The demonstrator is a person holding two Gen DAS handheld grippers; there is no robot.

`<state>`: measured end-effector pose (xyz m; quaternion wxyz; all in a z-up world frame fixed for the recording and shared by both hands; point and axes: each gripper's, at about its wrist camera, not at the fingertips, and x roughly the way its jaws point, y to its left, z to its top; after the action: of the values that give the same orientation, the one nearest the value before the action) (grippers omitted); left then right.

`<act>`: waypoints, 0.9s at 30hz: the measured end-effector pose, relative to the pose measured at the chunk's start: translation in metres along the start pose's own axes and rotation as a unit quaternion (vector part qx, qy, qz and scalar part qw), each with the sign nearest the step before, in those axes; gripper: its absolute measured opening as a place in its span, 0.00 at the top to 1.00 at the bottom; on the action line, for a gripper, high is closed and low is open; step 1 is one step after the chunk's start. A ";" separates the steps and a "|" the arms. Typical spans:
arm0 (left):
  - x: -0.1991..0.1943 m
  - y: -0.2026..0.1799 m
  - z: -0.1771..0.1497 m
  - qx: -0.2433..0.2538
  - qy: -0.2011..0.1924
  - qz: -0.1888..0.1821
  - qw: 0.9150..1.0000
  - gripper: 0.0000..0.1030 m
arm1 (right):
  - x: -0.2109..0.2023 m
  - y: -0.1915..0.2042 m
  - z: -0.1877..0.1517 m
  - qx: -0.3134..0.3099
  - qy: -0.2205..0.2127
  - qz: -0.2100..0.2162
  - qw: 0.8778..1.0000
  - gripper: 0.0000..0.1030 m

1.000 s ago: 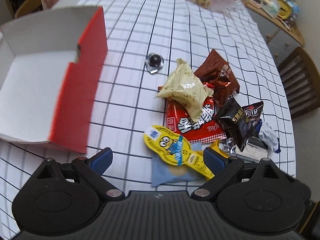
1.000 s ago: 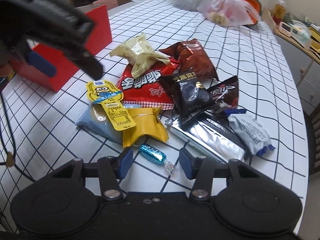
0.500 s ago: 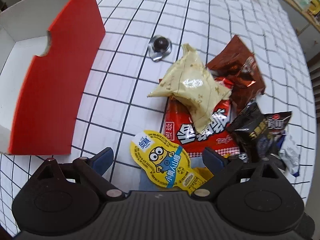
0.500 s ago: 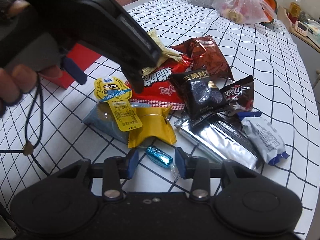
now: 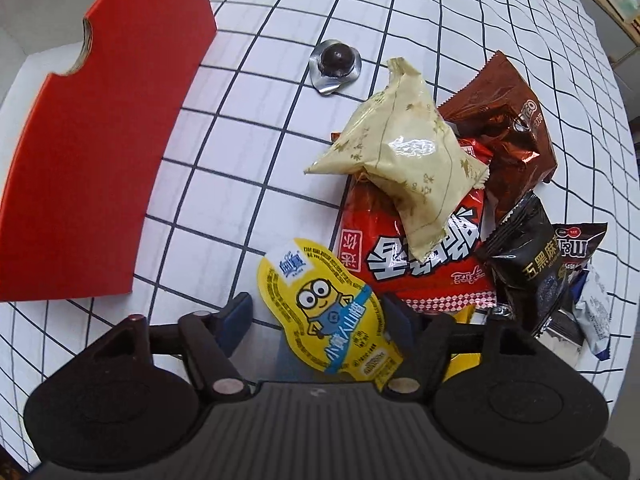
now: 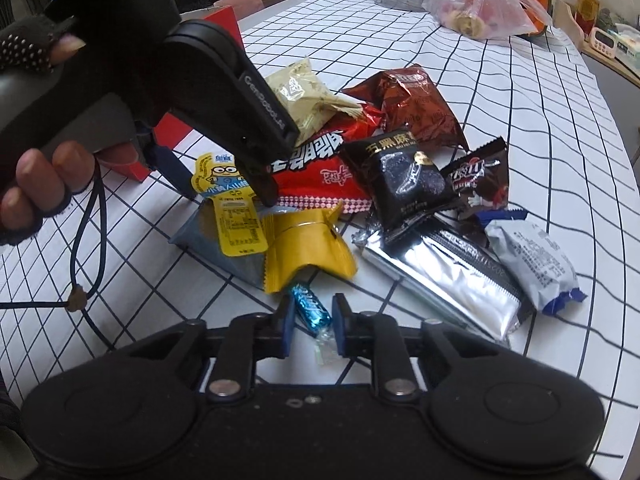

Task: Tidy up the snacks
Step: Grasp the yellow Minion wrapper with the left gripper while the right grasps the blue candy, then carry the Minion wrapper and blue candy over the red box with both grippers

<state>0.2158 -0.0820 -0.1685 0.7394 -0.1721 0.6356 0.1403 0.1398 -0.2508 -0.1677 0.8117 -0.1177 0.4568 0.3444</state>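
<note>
Two grippers are working the snack pile: nearest, the right gripper is closing around a blue candy, while the left gripper (pointing down) is closing around the yellow minion packet, red box beyond.

- It looks like a room in a home, likely a dining area.
- A large table carries a white cloth with a black grid.
- Tied plastic bags with food lie at its far end.
- A wooden sideboard beside it holds a small clock and bottles.
</note>
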 end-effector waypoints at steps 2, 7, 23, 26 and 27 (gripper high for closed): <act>-0.001 0.001 0.000 0.000 0.001 -0.003 1.000 0.37 | -0.001 0.001 -0.002 0.003 -0.001 0.003 1.000 0.87; -0.001 0.011 0.003 -0.004 0.000 -0.013 1.000 0.52 | -0.003 0.001 -0.006 0.015 -0.004 0.004 1.000 0.89; -0.011 0.055 -0.007 -0.002 -0.013 -0.068 0.998 0.55 | -0.030 0.015 -0.020 0.076 -0.019 -0.028 0.997 0.90; -0.013 0.059 -0.010 0.006 -0.014 -0.079 0.997 0.55 | -0.039 0.019 -0.021 0.093 -0.023 -0.034 0.995 0.90; -0.015 0.061 -0.011 0.010 -0.014 -0.083 0.996 0.55 | -0.041 0.020 -0.021 0.100 -0.025 -0.037 0.994 0.90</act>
<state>0.1777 -0.0321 -0.1596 0.7592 -0.2152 0.6098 0.0747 0.0981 -0.2658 -0.1431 0.8427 -0.0443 0.4637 0.2700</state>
